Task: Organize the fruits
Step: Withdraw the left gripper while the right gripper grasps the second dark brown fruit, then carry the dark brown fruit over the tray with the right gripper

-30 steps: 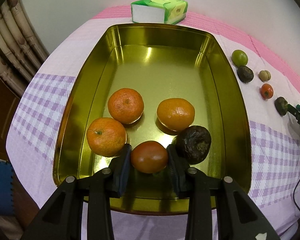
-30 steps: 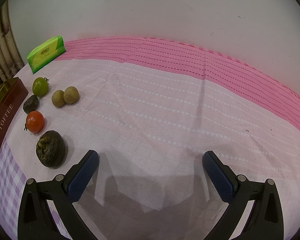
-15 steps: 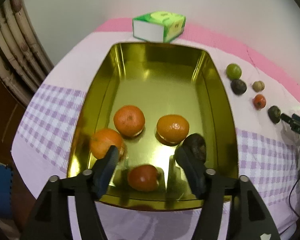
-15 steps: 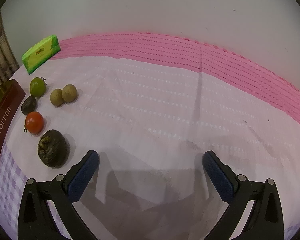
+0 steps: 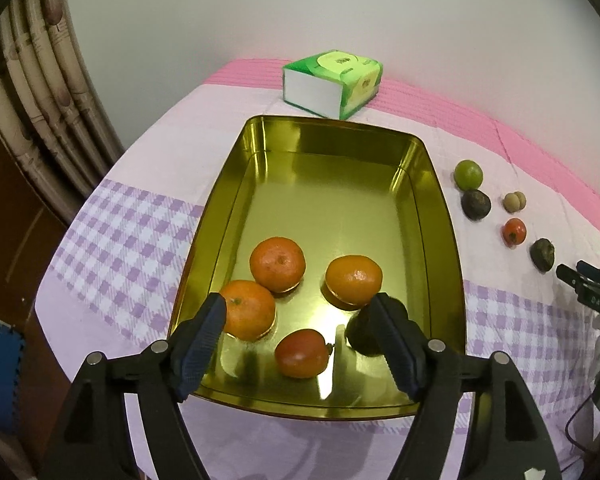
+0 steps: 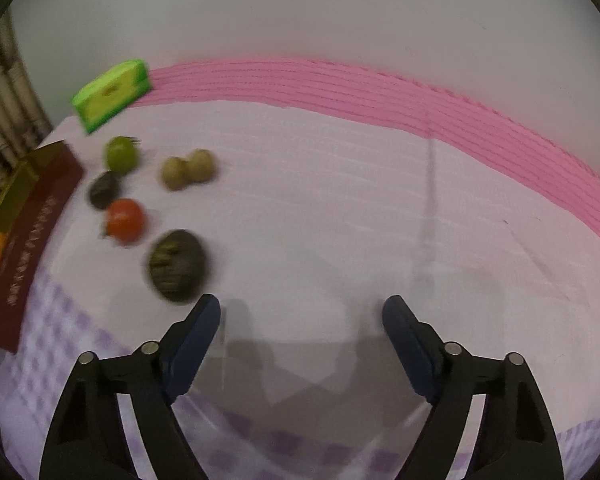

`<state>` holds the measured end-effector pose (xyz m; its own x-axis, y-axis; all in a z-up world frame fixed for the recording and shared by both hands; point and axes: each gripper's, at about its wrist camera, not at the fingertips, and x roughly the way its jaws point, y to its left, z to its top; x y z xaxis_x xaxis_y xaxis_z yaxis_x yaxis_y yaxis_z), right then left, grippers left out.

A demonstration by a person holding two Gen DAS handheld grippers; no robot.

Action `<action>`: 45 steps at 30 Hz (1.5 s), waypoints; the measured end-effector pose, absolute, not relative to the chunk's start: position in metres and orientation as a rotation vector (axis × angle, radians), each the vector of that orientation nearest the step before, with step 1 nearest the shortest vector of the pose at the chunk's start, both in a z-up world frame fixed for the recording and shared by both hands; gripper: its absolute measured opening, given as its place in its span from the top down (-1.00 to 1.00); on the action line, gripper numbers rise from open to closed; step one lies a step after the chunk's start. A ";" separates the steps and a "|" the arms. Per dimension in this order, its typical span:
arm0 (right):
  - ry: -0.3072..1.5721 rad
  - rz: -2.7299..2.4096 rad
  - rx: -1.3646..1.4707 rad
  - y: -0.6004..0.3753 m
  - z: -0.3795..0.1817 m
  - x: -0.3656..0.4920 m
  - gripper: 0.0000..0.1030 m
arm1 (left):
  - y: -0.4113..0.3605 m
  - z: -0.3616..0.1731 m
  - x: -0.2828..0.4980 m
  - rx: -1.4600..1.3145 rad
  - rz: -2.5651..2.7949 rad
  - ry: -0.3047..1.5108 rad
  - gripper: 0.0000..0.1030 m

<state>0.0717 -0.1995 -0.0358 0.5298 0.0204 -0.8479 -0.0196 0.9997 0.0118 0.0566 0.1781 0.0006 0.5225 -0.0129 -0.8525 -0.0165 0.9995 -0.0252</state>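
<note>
Released from the left gripper (image 5: 298,344), the red tomato (image 5: 301,353) now lies free on the near floor of the gold tray (image 5: 440,208), where a second ago the pads clamped it; these jaws have just been opening and stand parted with nothing pressed between them, lifted above the fruit. Around the tomato sit three oranges: one at near left (image 5: 247,315), one further back (image 5: 277,264), one to the right (image 5: 353,279), with a dark wrinkled fruit (image 5: 360,336) half hidden behind the right finger. Far of the tray stands a green tissue box (image 5: 332,82).

On the other side, the right gripper (image 6: 301,326) has slid left toward the loose fruit on the pink cloth (image 6: 340,200); its jaws have just been closing somewhat but remain apart and empty. Just beyond its left finger lies a dark wrinkled fruit (image 6: 177,266), then a small red tomato (image 6: 125,219), another dark fruit (image 6: 105,189), a green fruit (image 6: 121,155) and two tan ones (image 6: 187,168).

One placement looks finished; the next move likely calls for centring the right jaws around the nearest dark fruit.
</note>
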 end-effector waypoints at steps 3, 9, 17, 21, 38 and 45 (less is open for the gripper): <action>0.994 0.076 -0.014 -0.182 -0.029 0.069 -0.52 | 0.179 0.003 0.055 -0.031 0.010 1.008 -0.48; 1.002 0.139 -0.045 -0.152 -0.029 0.073 -0.28 | 0.183 0.006 0.055 -0.045 0.023 1.004 -0.55; 1.029 0.130 -0.035 -0.146 -0.036 0.082 0.05 | 0.191 0.008 0.057 -0.078 0.040 1.001 -0.56; 1.030 0.115 -0.046 -0.139 -0.039 0.087 0.18 | 0.195 0.007 0.058 -0.094 0.048 1.008 -0.56; 0.993 0.153 -0.068 -0.120 -0.020 0.082 0.19 | 0.203 0.006 0.059 -0.123 0.077 1.030 -0.80; 0.946 0.246 -0.078 -0.086 0.005 0.072 0.19 | 0.210 0.013 0.055 -0.149 0.089 1.017 -0.86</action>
<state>0.0725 -0.0856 0.0052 0.5594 0.1744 -0.8104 -0.2428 0.9692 0.0410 0.0549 0.2102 0.0126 0.5239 0.0047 -0.8518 -0.1432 0.9862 -0.0826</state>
